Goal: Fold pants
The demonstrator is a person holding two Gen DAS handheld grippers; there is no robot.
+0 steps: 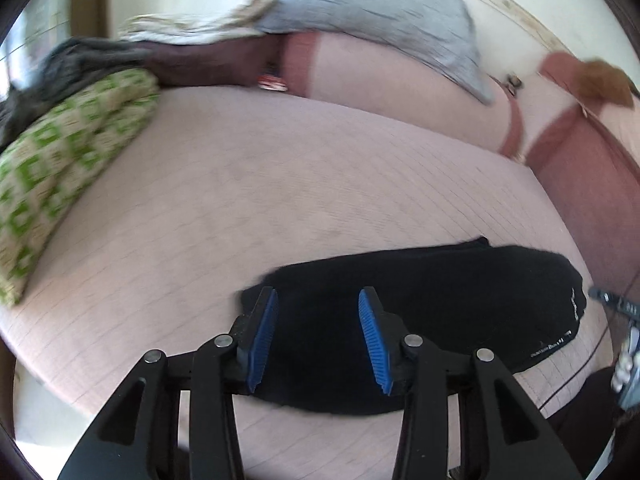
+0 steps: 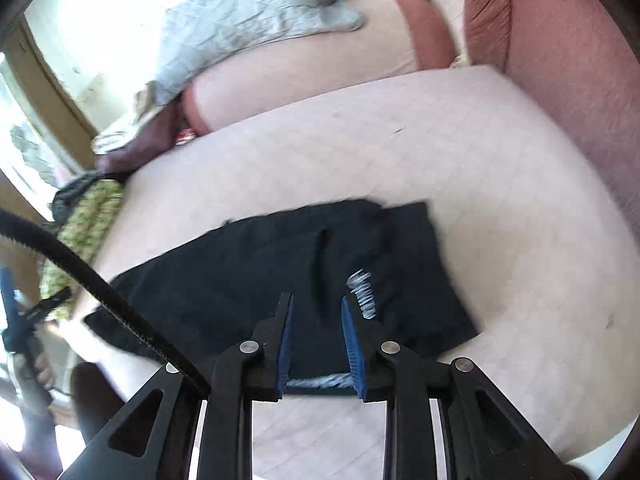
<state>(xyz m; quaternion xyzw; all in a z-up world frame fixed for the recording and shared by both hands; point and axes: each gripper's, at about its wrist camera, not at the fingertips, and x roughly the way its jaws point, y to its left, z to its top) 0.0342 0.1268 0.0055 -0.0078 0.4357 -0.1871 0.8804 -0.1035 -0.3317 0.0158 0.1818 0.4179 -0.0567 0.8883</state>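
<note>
My left tongs [image 1: 317, 304] are spread wide, blue pads [image 1: 264, 334] apart, nothing btwn them, hanging over the left part of the black pants [image 1: 420, 300]. Pants lie as a folded dark bundle on the pale pink sofa seat [image 1: 240, 184], near the front edge, small white print at their right end.

My right tongs [image 2: 316, 308] are also released, gap btwn the pads narrower, over the near edge of the pants [image 2: 260, 280]; can't tell if the tips touch the cloth. White lettering on the fabric sits just beside the right pad [image 2: 354, 344].

Green-and-cream patterned cushion [image 1: 60, 168] at the seat's left end, dark cloth [image 1: 80, 60] piled behind it. Grey blanket [image 1: 372, 12] draped over the backrest. Reddish armrest [image 2: 560, 80] on the right. A black cable [image 2: 92, 276] crosses the right view's lower left.
</note>
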